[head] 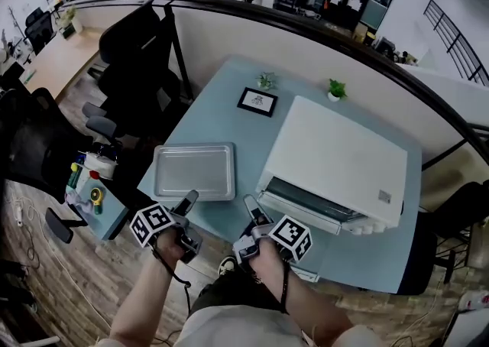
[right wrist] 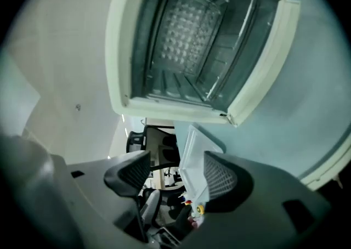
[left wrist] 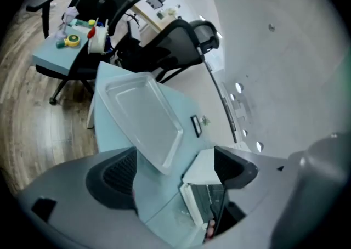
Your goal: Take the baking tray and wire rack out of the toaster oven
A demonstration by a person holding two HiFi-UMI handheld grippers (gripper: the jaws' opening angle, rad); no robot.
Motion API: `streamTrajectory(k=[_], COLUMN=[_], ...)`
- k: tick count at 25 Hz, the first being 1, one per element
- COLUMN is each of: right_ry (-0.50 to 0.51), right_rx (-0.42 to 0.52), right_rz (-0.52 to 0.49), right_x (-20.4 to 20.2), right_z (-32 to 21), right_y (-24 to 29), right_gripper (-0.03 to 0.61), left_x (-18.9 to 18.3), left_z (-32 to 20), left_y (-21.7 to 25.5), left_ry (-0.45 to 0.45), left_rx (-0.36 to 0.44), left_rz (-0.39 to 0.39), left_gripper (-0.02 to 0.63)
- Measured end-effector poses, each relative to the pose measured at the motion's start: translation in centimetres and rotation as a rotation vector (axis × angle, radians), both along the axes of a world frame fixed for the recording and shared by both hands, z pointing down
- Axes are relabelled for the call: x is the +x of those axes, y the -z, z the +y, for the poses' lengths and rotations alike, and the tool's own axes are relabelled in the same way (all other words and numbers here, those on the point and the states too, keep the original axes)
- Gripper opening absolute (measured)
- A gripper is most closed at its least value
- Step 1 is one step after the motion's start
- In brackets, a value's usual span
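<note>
Head view: the baking tray (head: 195, 171) lies flat on the counter (head: 229, 120), left of the toaster oven (head: 336, 154), and is empty. The oven door hangs open. Right gripper view: thin bars of what looks like the wire rack (right wrist: 233, 42) sit inside the cavity. My left gripper (head: 189, 200) and right gripper (head: 250, 204) hover at the counter's near edge, both released and empty. Count: one tray, one oven, one picture frame (head: 257, 101), two small plants (head: 267, 79), the second (head: 336, 90) nearer the oven.
</note>
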State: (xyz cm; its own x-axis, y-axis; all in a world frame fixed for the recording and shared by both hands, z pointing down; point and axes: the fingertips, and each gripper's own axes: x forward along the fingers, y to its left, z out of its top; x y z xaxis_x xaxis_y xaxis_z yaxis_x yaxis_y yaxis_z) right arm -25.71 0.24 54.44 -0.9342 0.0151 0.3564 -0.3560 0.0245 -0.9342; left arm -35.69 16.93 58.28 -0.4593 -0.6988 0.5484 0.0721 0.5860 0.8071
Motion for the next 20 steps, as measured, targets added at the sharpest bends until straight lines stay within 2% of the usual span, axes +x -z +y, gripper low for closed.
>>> streamTrajectory(k=[4, 8, 17, 20], right_ry=[-0.042, -0.087, -0.258, -0.336], right_rx=[0.045, 0.096, 0.183, 0.186], right_rz=[-0.061, -0.096, -0.135, -0.126], right_x=[3.1, 6.5, 15.0, 17.8], right_z=[-2.1, -4.3, -9.0, -10.0], right_y=[4.0, 6.6, 10.1, 10.3], right_gripper=[0.296, 0.295, 0.290, 0.284], left_x=[1.8, 4.0, 8.9, 10.2], left_z=[-3.6, -6.4, -11.5, -13.1], left_y=[5.7, 9.4, 13.4, 14.2], left_ry=[-0.089, -0.164, -0.320, -0.359], left_rx=[0.078, 0.144, 0.219, 0.240], left_rz=[-0.082, -0.127, -0.189, -0.199], left_gripper=[0.422, 0.422, 0.422, 0.422])
